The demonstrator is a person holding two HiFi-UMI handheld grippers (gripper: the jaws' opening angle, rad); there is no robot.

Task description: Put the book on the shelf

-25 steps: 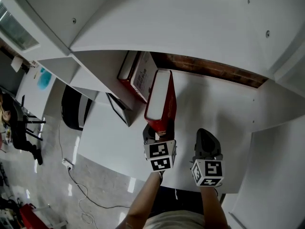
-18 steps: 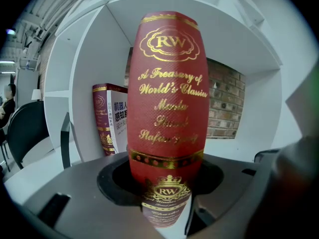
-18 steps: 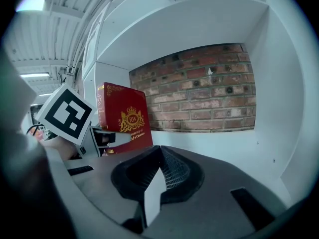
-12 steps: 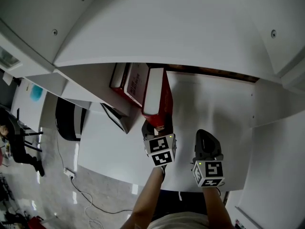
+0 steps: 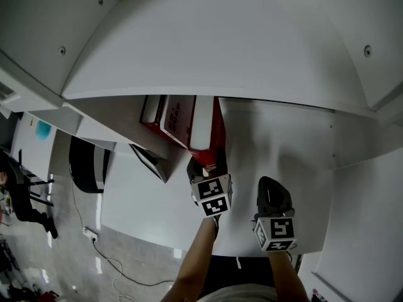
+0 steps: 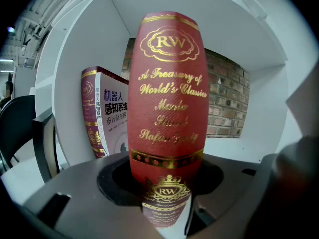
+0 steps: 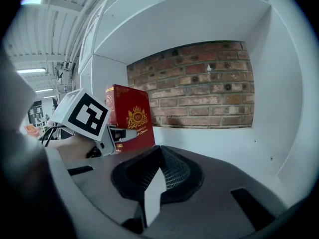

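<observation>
A thick red book (image 5: 210,133) with gold lettering on its spine (image 6: 167,98) stands upright on the white shelf floor (image 5: 283,146). My left gripper (image 5: 208,167) is shut on the lower end of its spine (image 6: 167,203). Right beside it on the left, a second book (image 5: 169,114) with a white cover and red spine (image 6: 102,116) leans against the shelf's side wall. My right gripper (image 5: 272,190) hovers over the shelf floor to the right, shut with nothing in it (image 7: 154,183). From there the red book's cover (image 7: 130,116) shows to the left, behind the left gripper's marker cube (image 7: 82,113).
The compartment has a brick back wall (image 7: 199,83), a white right wall (image 7: 281,98) and a white top board (image 5: 220,43). A dark flat panel (image 5: 151,161) stands at the shelf's left front corner. A black chair (image 5: 88,163) stands on the floor beyond it.
The left gripper has carried the red book deeper into the compartment and up against the leaning book. The right gripper has barely moved.
</observation>
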